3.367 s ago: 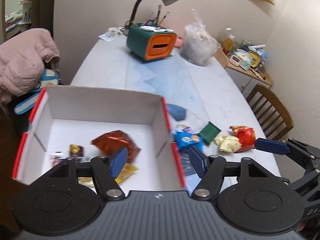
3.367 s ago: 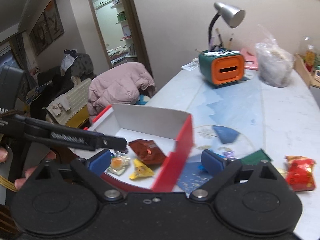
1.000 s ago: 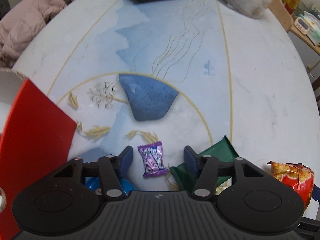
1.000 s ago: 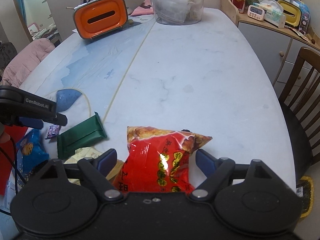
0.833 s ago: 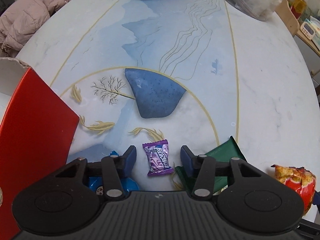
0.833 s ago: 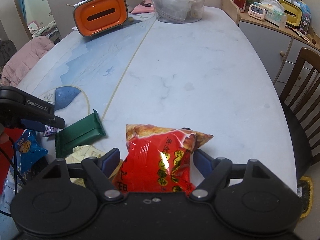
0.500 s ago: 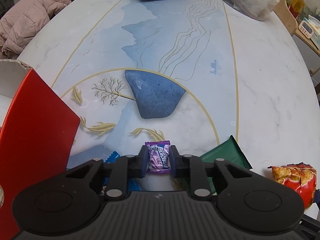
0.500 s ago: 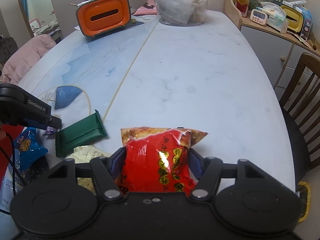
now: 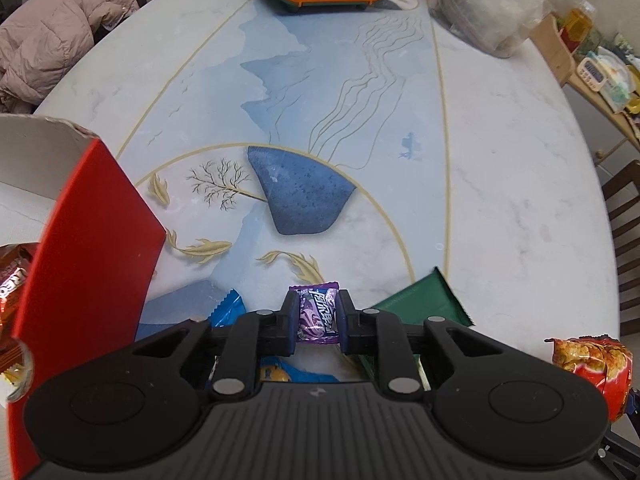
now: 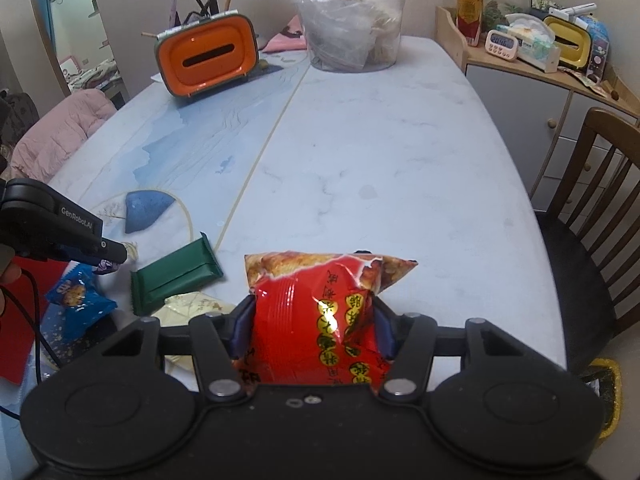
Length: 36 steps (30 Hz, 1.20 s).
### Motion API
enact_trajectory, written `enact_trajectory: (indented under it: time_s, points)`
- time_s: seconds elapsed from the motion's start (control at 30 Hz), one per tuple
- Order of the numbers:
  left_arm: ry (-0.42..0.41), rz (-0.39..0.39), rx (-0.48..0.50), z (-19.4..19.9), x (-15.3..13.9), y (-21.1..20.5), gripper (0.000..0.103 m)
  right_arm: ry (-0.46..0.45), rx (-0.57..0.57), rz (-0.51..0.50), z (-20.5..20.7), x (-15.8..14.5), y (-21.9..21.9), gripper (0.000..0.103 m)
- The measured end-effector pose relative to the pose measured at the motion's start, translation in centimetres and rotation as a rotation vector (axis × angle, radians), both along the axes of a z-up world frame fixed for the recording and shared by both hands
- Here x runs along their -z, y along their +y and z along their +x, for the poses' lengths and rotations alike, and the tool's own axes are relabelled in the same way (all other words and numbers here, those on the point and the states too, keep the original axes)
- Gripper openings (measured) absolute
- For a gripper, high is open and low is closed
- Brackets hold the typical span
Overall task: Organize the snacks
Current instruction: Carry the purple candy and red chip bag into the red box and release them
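Observation:
My left gripper point(image 9: 318, 314) is shut on a small purple candy point(image 9: 317, 312) and holds it just above the table. My right gripper point(image 10: 314, 328) is shut on a red snack bag point(image 10: 320, 320), squeezing its middle. The left gripper also shows in the right wrist view point(image 10: 112, 258) with the purple candy point(image 10: 105, 266) at its tip. A green packet point(image 10: 174, 276), a blue cookie packet point(image 10: 78, 300) and a pale yellow packet point(image 10: 192, 306) lie on the table between the grippers. The red-walled box point(image 9: 84, 264) stands at the left with a brown-red packet point(image 9: 12, 280) inside.
An orange and green tissue box point(image 10: 206, 60) and a clear plastic bag point(image 10: 352, 36) stand at the table's far end. A wooden chair point(image 10: 600, 208) is at the right edge. A pink jacket point(image 9: 56, 48) hangs at the far left.
Both grippers came from over the box to the loose snacks. The left closed on the purple candy and the right closed on the red bag; both are lifted slightly.

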<state>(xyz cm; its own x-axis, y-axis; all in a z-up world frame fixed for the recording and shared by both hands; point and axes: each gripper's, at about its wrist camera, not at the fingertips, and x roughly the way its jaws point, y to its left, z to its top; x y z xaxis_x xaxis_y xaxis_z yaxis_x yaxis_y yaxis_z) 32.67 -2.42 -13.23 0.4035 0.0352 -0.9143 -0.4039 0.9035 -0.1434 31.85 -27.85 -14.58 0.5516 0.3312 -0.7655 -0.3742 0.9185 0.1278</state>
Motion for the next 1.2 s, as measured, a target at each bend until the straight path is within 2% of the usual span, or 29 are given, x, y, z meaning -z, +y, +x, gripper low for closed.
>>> enact_trajectory:
  time_s: [0.37,0.7,1.2]
  points:
    - [-0.050,-0.041,0.020,-3.4,-4.4,0.6,0.018,-0.047,-0.021,0.010,-3.5,-4.7,0.1,0.056]
    - [-0.104,-0.050,0.048,-7.7,-8.4,3.0,0.018,-0.093,-0.074,0.018,-7.3,-8.9,2.8,0.056]
    - [-0.114,-0.028,0.008,-14.8,-10.7,13.1,0.018,-0.118,-0.200,0.055,-11.9,-12.5,13.3,0.056]
